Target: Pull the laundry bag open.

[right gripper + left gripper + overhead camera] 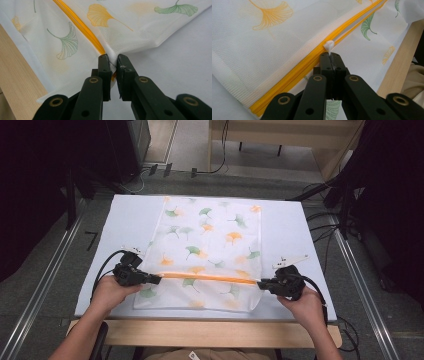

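A white mesh bag (207,240) printed with green and orange ginkgo leaves lies flat on the table, an orange zipper (205,277) running across its near part. My left gripper (159,279) is at the zipper's left end, shut on the small white zipper pull (328,45), jaws pressed together. The zipper (294,75) is closed behind the pull and parted beyond it. My right gripper (260,283) pinches the bag's right edge where the zipper (82,27) ends; bunched mesh fabric (112,58) sits between its jaws.
The bag rests on a pale blue-white table top (125,225) with a wooden front edge (200,332). Cables (105,265) trail from both grippers. Metal rails (40,285) and dark equipment flank the table.
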The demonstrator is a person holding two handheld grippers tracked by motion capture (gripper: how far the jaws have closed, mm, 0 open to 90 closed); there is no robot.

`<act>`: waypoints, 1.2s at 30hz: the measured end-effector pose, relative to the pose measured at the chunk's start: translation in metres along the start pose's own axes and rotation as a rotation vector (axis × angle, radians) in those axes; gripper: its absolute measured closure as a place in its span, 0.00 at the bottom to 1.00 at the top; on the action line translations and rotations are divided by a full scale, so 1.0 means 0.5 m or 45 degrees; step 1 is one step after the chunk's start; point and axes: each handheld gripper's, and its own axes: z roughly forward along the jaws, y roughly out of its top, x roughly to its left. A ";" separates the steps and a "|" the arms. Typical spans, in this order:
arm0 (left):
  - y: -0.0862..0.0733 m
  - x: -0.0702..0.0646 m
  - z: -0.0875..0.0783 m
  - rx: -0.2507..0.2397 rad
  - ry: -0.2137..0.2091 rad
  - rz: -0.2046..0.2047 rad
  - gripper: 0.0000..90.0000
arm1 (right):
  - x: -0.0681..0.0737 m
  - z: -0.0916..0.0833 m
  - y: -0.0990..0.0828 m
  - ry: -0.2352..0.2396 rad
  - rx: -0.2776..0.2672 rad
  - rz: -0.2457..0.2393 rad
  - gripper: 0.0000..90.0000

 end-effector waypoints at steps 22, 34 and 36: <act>-0.017 0.018 -0.021 -0.006 0.025 -0.036 1.00 | -0.001 -0.001 0.000 -0.011 -0.008 -0.007 0.93; -0.031 0.028 -0.036 -0.020 0.028 -0.056 1.00 | 0.000 0.000 0.001 -0.006 0.000 -0.009 0.93; -0.031 0.028 -0.036 -0.024 0.027 -0.059 1.00 | 0.000 0.000 0.001 -0.006 0.002 -0.007 0.93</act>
